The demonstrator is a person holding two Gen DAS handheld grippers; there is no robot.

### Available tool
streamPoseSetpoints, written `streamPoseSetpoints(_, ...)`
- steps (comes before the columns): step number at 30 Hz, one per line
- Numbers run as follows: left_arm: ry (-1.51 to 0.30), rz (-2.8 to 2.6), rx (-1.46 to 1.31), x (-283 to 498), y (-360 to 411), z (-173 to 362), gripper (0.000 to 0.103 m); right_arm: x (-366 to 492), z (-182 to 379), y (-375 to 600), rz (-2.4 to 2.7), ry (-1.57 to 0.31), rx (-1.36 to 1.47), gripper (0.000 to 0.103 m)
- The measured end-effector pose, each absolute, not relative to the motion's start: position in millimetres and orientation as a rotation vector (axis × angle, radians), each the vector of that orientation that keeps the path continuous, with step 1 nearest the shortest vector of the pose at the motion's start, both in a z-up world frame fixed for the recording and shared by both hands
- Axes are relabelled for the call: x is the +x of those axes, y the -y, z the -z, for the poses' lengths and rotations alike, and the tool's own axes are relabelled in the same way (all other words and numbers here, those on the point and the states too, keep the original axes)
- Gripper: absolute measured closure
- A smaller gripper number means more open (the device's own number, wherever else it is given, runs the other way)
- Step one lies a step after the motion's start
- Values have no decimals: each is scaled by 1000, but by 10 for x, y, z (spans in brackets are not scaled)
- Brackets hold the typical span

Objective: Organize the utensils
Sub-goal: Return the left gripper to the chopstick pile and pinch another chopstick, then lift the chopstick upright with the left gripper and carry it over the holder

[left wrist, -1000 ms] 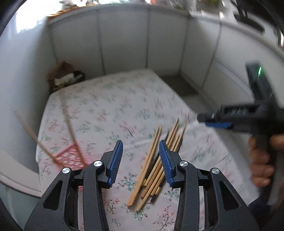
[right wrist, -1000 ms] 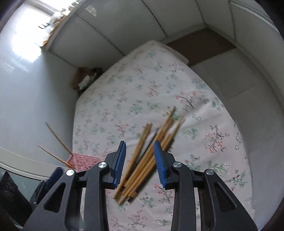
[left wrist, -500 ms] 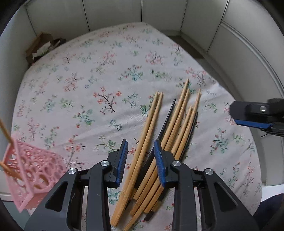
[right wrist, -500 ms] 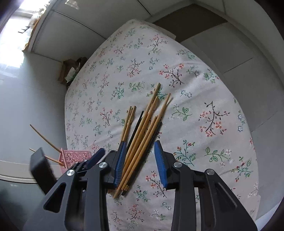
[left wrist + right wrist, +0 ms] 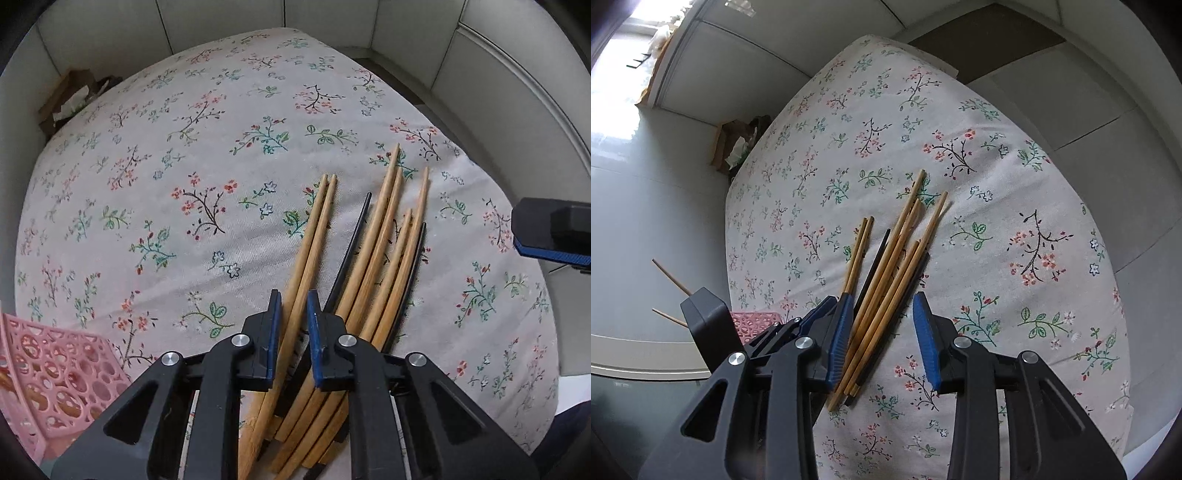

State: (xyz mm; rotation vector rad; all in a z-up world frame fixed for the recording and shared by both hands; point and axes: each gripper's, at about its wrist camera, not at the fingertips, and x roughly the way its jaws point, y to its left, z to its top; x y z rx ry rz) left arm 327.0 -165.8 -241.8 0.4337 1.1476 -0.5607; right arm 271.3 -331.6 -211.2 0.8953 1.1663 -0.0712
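Several wooden and two black chopsticks (image 5: 388,251) (image 5: 901,251) lie bundled on the floral tablecloth (image 5: 184,147). A pair of wooden chopsticks (image 5: 314,229) (image 5: 858,251) lies just left of the bundle. My left gripper (image 5: 293,299) points steeply down with its jaws closing, and its blue pads press that pair from both sides. My right gripper (image 5: 882,306) hovers open over the near end of the bundle, touching nothing. One of its fingers (image 5: 546,251) shows at the right edge of the left wrist view. A pink perforated basket (image 5: 55,376) (image 5: 753,321) stands at the near left.
Two wooden sticks (image 5: 668,273) jut out of the basket to the left. A cardboard box (image 5: 70,96) (image 5: 735,147) sits on the floor beyond the table's far left corner. White panels wall in the far side and the right.
My left gripper dropped toward the table and its jaws narrowed around the leftmost pair of chopsticks. The right gripper sank a little over the bundle.
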Motion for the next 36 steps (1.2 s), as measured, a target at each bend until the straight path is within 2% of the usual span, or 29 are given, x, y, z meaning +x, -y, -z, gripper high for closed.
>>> streamPoseSetpoints(1,-1138,550,442,3279,1642,2399,97,2713,2114,3315,70,-1167,895,68)
streamPoseSetpoints(13,-1151,503,276,3510,1341,2229,99,2743,2123,3256,49,-1177,868,68)
streamPoseSetpoints(21,-1020,524,152,3328,1144,1757,99,2991,2223,3032,8,-1190,758,69)
streamPoseSetpoints(22,-997,523,143,3294,1098,1700,103,3036,2243,2983,-9,-1192,751,70)
streamPoseSetpoints(27,-931,508,137,3199,983,1582,103,3226,2330,2707,-54,-1208,694,70)
streamPoseSetpoints(35,-1060,447,126,3452,1019,1832,103,3281,2452,2713,5,-1229,722,70)
streamPoseSetpoints(36,-1067,440,136,3478,1046,1861,100,3263,2450,2735,17,-1228,726,70)
